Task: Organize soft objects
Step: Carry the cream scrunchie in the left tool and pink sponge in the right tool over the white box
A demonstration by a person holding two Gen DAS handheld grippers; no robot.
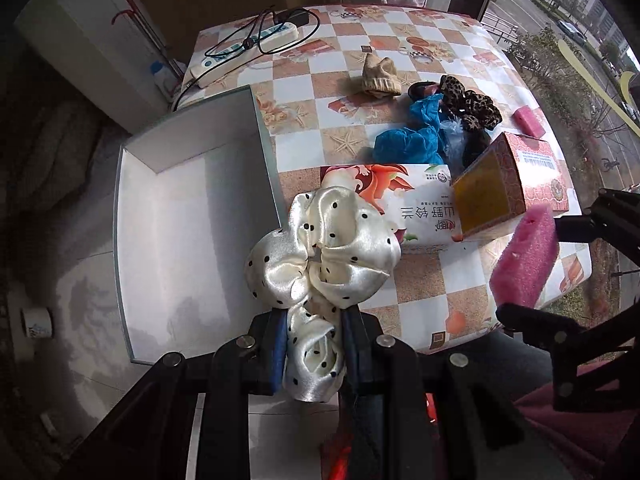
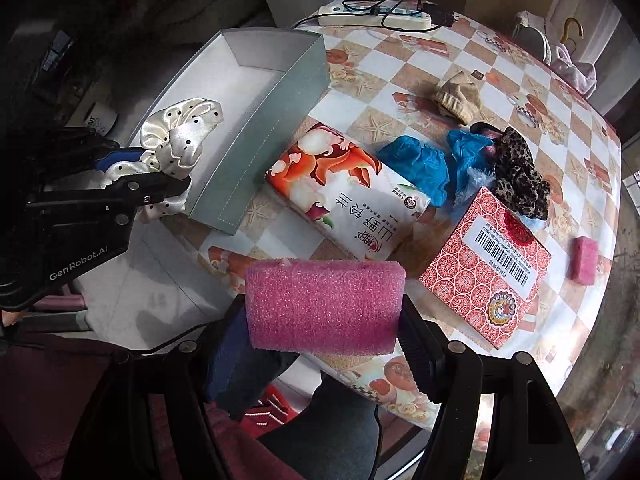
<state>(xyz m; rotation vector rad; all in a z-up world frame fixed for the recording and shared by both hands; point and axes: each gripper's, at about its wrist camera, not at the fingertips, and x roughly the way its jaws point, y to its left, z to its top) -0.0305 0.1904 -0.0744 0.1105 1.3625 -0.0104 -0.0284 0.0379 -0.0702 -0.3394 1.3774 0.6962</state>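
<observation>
1. Left gripper (image 1: 314, 340): one, at the lower centre of the left wrist view, fingers clamped on one cream satin scrunchie (image 1: 324, 264) with black dots. In the right wrist view the scrunchie hangs at the near edge of the box, left of frame.
2. Right gripper (image 2: 324, 320): one, at the lower centre of the right wrist view, fingers set wide and pressed against the two ends of one pink foam block (image 2: 324, 306).
3. Box (image 1: 192, 216): one, grey outside, white inside, open-topped, nothing lying on its floor; left of frame.
4. Second pink foam block (image 2: 584, 259): one, smaller, at the right edge of the table (image 2: 400, 68).
5. Soft goods loose on the table, upper right: one beige knitted piece (image 2: 458, 96), one blue crumpled piece (image 2: 416, 162), one leopard-print scrunchie (image 2: 518, 170).
6. Tissue pack (image 2: 344, 196): one, floral print, Chinese characters, not legible with certainty.
7. Red patterned carton (image 2: 486, 268): one, bearing a barcode label.
8. Power strip (image 2: 376, 16): one, with black cable, top of frame.
9. Writing: "GenRobot.AI" on the left gripper's body.
</observation>
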